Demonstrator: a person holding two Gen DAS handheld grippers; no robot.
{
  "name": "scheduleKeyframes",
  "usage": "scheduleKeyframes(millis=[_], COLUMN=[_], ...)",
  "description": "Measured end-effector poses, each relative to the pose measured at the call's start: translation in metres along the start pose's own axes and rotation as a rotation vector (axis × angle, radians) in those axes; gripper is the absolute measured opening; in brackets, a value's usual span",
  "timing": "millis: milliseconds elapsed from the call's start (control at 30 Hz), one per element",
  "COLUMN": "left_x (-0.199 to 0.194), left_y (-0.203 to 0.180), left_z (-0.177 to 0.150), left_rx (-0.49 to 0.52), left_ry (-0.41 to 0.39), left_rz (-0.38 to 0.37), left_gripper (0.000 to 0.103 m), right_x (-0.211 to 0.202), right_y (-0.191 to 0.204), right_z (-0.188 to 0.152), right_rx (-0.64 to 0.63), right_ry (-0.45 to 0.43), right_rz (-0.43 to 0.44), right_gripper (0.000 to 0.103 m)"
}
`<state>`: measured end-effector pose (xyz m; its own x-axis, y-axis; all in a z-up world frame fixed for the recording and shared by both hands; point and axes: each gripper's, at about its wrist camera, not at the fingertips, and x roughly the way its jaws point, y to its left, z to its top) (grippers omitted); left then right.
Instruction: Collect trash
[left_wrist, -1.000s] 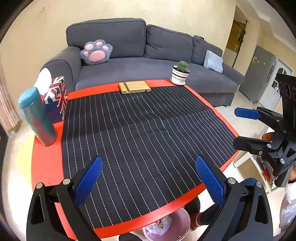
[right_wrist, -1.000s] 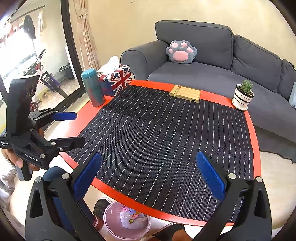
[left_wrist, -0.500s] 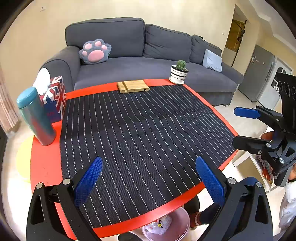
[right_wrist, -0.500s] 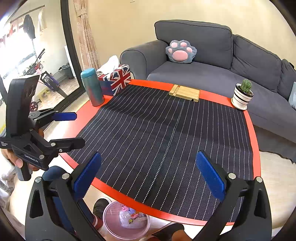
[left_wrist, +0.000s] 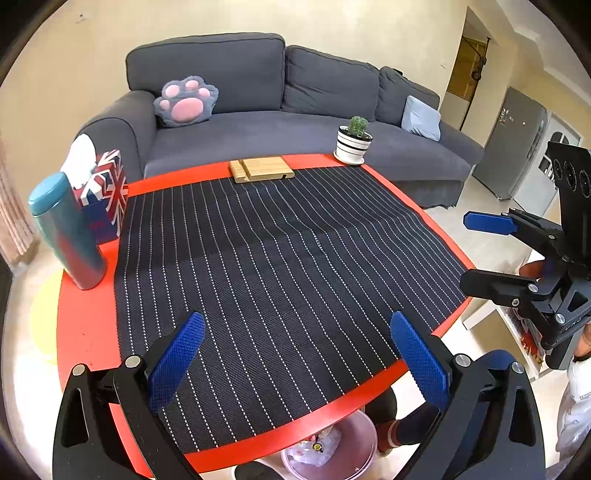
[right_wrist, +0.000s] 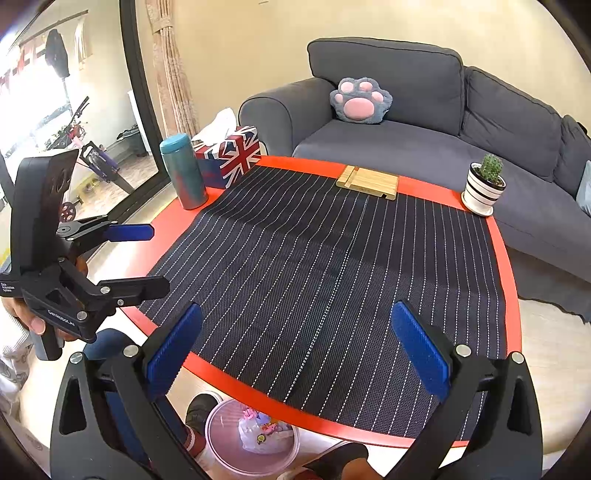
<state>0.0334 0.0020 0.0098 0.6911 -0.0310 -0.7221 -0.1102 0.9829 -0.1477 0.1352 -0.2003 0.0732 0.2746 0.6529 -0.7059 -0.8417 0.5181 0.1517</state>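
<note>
A pale pink translucent bin (right_wrist: 221, 461) stands on the floor under the table's near edge, with crumpled white wrappers (right_wrist: 260, 434) lying in it. It also shows in the left wrist view as the bin (left_wrist: 364, 443), partly hidden by the red table rim. My left gripper (left_wrist: 299, 358) hovers open over the near edge of the striped mat (left_wrist: 277, 258), nothing between its blue pads. My right gripper (right_wrist: 299, 354) is open likewise, over the mat's near side. Each sees the other: right gripper (left_wrist: 476, 254), left gripper (right_wrist: 155, 258), both held off the table's sides.
On the round red table (right_wrist: 511, 295) stand a teal tumbler (right_wrist: 183, 171), a Union Jack tissue box (right_wrist: 231, 157), a wooden stand (right_wrist: 369, 181) and a potted cactus (right_wrist: 484, 186). A grey sofa (right_wrist: 406, 147) lies beyond. A person's feet (right_wrist: 199, 410) rest beside the bin.
Both views have drifted only slightly. Both grippers stay open, and nothing on the table or in the bin has moved.
</note>
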Motion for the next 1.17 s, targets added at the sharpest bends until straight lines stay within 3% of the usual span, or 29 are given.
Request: scheduleKeyframes(millis=[833,1167], left_x=[0.0036,0.0033], left_y=[-0.0013,-0.0034], left_z=[-0.0001,0.0017], left_rx=[-0.001,0.007], left_ry=[0.009,-0.003], left_rz=[-0.01,0.023], left_gripper=[0.097,0.097], right_x=[0.0017,0.0015], right_y=[0.0002,0.0007], right_z=[-0.003,-0.0067], right_rx=[0.002,0.002], right_ry=[0.007,0.009], right_rz=[0.0,0.004], right_gripper=[0.1,0.1])
